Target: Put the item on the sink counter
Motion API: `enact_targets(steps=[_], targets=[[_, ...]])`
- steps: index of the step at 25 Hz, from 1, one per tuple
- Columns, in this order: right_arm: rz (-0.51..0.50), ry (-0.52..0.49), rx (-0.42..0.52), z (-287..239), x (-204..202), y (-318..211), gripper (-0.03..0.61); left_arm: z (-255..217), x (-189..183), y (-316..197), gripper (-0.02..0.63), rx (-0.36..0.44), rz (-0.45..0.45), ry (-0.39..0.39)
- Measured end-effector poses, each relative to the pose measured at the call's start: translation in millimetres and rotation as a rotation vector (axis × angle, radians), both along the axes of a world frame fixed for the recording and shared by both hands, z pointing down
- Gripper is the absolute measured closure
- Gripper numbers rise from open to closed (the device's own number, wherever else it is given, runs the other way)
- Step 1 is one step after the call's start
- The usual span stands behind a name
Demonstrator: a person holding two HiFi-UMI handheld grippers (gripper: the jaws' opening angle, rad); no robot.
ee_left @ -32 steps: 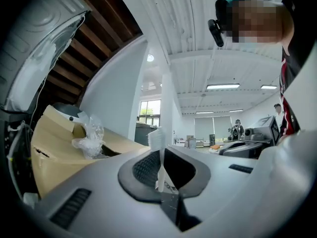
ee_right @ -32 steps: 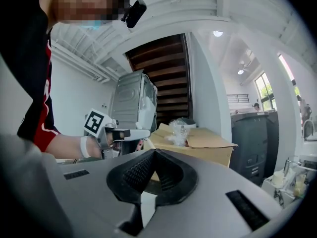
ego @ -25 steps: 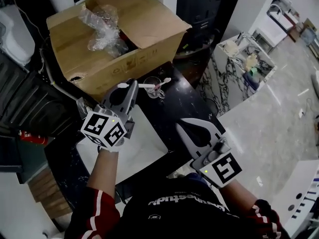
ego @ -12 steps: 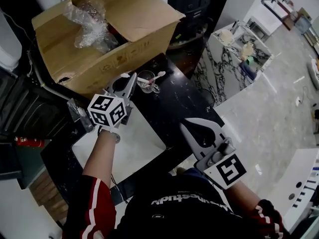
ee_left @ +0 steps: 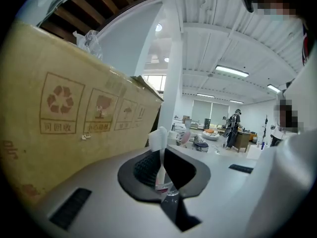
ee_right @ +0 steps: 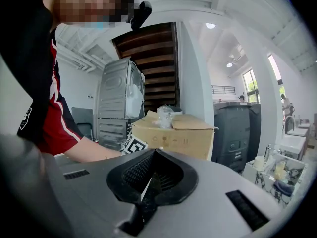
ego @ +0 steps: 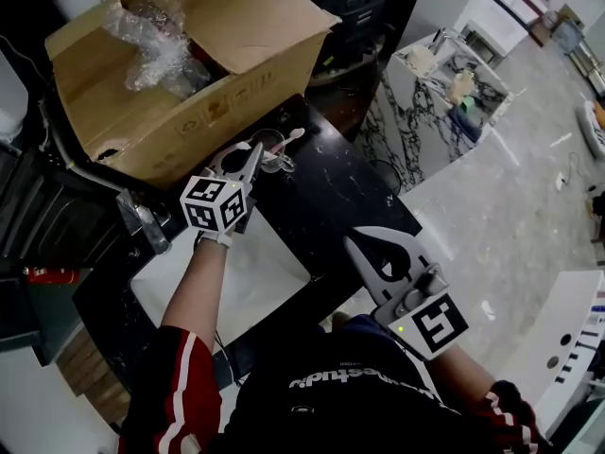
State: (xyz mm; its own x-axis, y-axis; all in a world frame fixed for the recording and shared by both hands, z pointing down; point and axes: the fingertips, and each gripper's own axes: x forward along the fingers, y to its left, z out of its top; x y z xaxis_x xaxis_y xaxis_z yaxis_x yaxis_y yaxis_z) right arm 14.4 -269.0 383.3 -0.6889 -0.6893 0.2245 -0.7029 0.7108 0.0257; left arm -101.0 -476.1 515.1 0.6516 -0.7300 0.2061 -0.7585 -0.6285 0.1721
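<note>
Toothbrush (ego: 289, 138) was pinched by its thin white handle in the left claw (ego: 254, 148). In the left gripper view the two jaws of this claw (ee_left: 162, 168) were pressed on the handle, and the bristle head of the toothbrush (ee_left: 158, 138) stood out beyond the tips. In the head view the toothbrush lay across the rim of a glass (ego: 270, 152), with its far end pointing to the right. The glass stood on the black bench (ego: 333, 189), just beside a cardboard box (ego: 222, 91). I could not tell whether the handle touched the rim. The box was open at the top, and some crumpled clear plastic (ego: 144, 34) lay inside it.

The right claw (ego: 354, 244) was near the front edge of the bench, well apart from the glass, and it pointed away from the person. In the right gripper view the jaws of this claw (ee_right: 146, 189) were pressed together with nothing between them.

A white sink (ego: 244, 287) was set into the bench, below the left forearm. The glass was on the bench behind the sink, between the sink and the box.
</note>
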Motion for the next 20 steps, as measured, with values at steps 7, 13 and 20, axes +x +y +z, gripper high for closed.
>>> enact_targets(steps=[7, 13, 20], targets=[[0.013, -0.001, -0.017, 4.9, 6.3, 1.3, 0.543, 10.7, -4.2, -4.9, 0.586, 0.017, -0.023, -0.018], [0.013, -0.001, -0.014, 3.7, 5.3, 0.8, 0.543, 17.7, -10.1, -4.2, 0.49, -0.001, -0.057, -0.062], [0.018, -0.016, -0.005, -3.8, 8.0, -0.5, 0.543, 17.2, -16.6, 1.1, 0.348, 0.003, -0.088, -0.091]])
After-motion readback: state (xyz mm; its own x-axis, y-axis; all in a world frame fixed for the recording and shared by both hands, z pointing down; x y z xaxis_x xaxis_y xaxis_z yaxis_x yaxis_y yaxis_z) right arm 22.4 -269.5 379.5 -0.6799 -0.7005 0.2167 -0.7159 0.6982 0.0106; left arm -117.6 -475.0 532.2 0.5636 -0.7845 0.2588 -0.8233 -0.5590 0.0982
